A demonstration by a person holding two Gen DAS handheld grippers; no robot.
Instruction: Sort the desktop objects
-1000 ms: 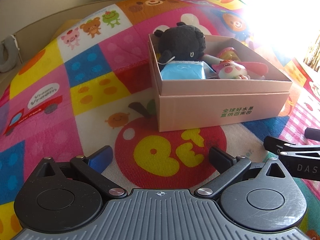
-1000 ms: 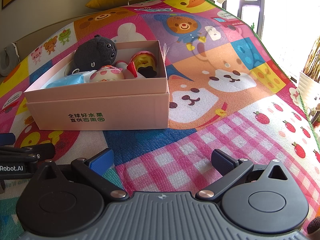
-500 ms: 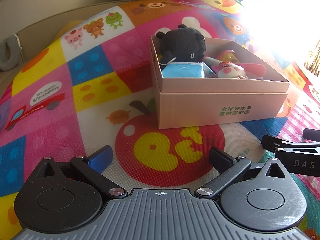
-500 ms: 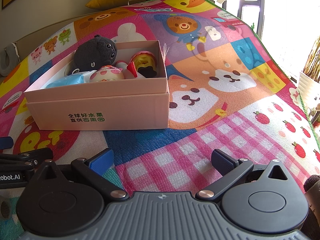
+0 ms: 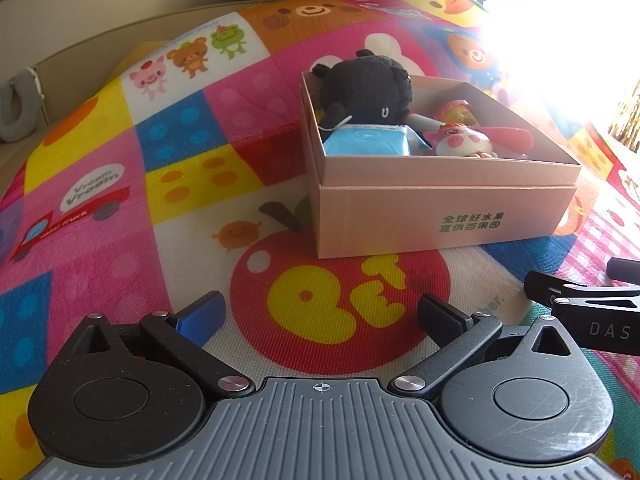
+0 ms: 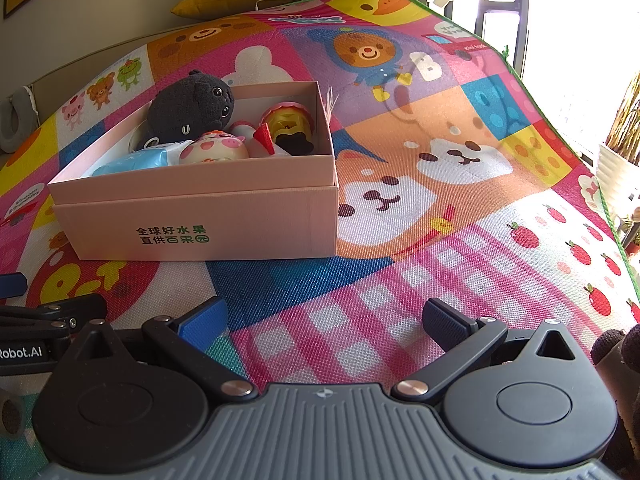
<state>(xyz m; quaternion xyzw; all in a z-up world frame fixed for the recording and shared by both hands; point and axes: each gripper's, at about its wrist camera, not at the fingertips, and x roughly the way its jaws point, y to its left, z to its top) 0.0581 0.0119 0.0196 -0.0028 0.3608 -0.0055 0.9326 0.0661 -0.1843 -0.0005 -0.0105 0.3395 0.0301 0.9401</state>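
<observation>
Left wrist view: left gripper [image 5: 320, 314] spread wide, holding nothing, above play mat [image 5: 120, 220]. Right gripper [image 6: 326, 318] likewise spread. Pink box [image 6: 200, 216] packed with toys.

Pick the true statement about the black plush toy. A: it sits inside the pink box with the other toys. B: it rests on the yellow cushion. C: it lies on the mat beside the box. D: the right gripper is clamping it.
A: the black plush toy sits within the walls of the pink box, next to the pig toy, and both grippers are open and hold nothing.
</observation>
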